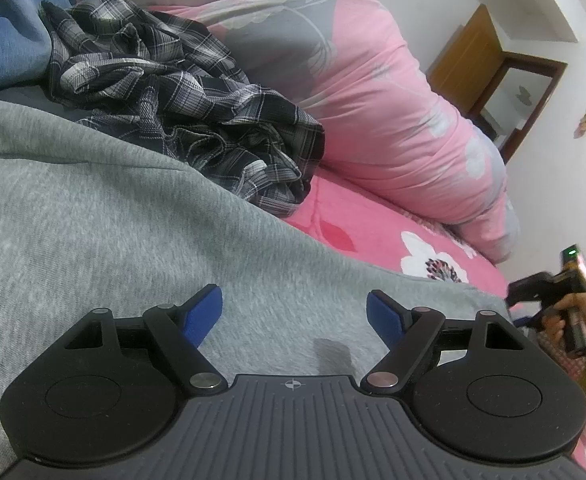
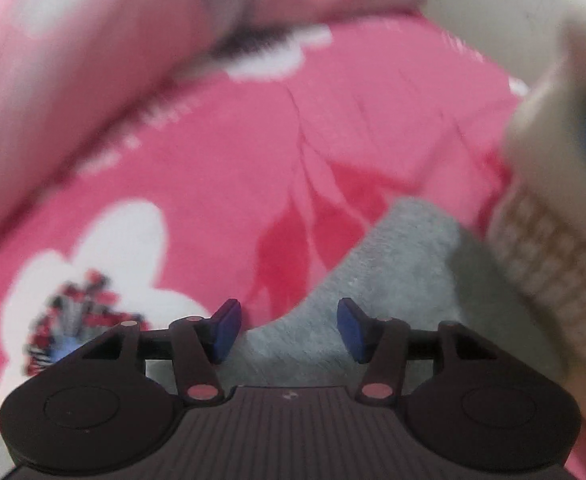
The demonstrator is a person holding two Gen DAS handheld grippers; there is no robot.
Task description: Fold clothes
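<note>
Nearest the left wrist camera, the left tongs (image 1: 294, 314) hang with their blue pads wide apart and nothing between them, just above the grey garment (image 1: 105, 216). That garment lies spread flat on the bed, covering the near left of the view. Beyond it, further left and far, a crumpled black-and-white plaid shirt (image 1: 173, 92) sits in a heap, with blue fabric (image 1: 5, 36) behind it. To the right of the heap a pink and grey flowered quilt (image 1: 373, 92) is bunched up on the pink flowered bedsheet (image 1: 357, 220). At the far right edge a hand (image 1: 565, 316) grips the other tool's handle.

In the blurred right wrist view, the right tongs (image 2: 289, 330) stand apart, gripping nothing, over a corner of the grey garment (image 2: 393, 264) lying on the pink sheet (image 2: 233, 152). A cream knitted sleeve (image 2: 561, 264) crosses the right side.
</note>
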